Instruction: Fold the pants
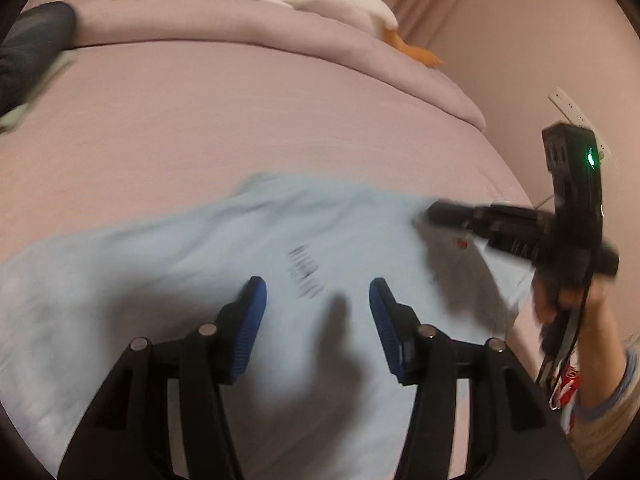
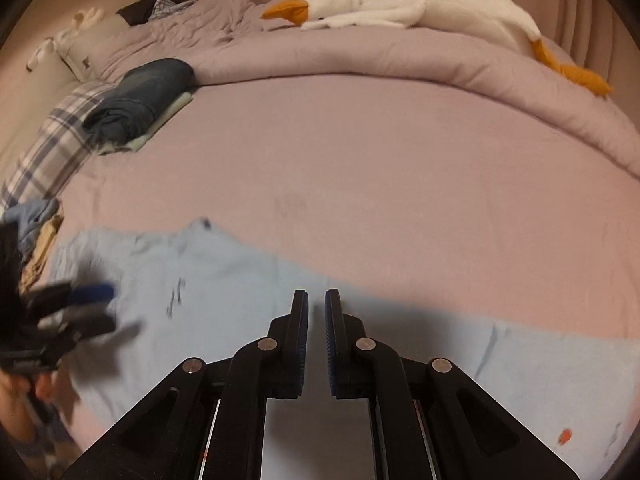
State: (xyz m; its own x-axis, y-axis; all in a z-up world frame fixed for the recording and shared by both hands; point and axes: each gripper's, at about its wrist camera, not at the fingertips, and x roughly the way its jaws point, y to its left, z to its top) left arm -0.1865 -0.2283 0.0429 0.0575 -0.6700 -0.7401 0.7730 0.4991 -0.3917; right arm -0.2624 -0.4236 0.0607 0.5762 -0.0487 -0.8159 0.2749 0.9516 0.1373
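Light blue pants (image 1: 224, 240) lie spread across the pink bed sheet; they also show in the right wrist view (image 2: 224, 280). My left gripper (image 1: 318, 292) is open and empty, just above the pants near a dark printed mark (image 1: 304, 266). My right gripper (image 2: 317, 300) has its jaws nearly closed with a narrow gap, nothing visibly between them, low over the pants' edge. In the left wrist view the right gripper (image 1: 436, 214) sits at the pants' right end. The left gripper (image 2: 92, 300) appears blurred at the left in the right wrist view.
A folded dark denim garment (image 2: 140, 96) lies on a pale cloth at the bed's far left. A rolled lilac duvet (image 2: 360, 64) with a white plush goose (image 2: 400, 8) runs along the back. A plaid pillow (image 2: 52, 148) and small clothes pile (image 2: 36, 232) sit left.
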